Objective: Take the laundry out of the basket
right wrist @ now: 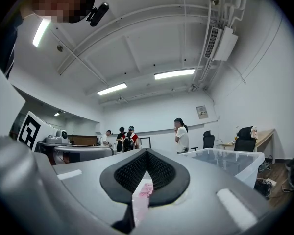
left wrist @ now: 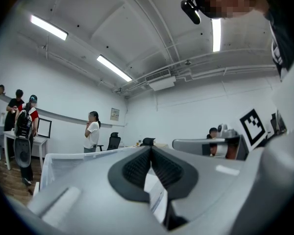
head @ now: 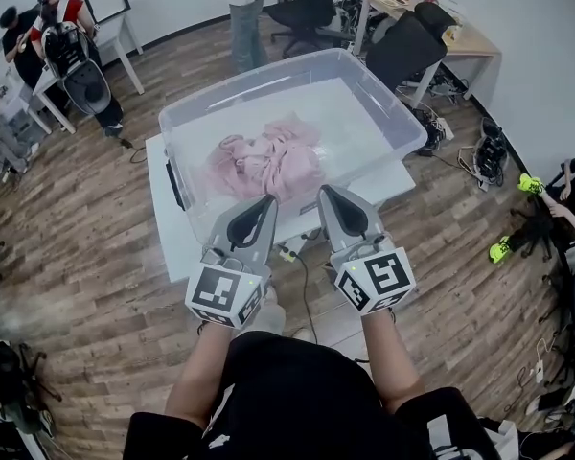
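Inside clear basket [head: 249,80], pink laundry [head: 268,161].

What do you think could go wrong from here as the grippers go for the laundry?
1. The left gripper and right gripper are both shut. Unless they open first, they may only push the laundry about.
2. They point level at the near wall of the bin. Going straight in could shove the bin along the table instead of clearing its rim.
3. A cable lies on the floor near the person's feet, a possible trip hazard.
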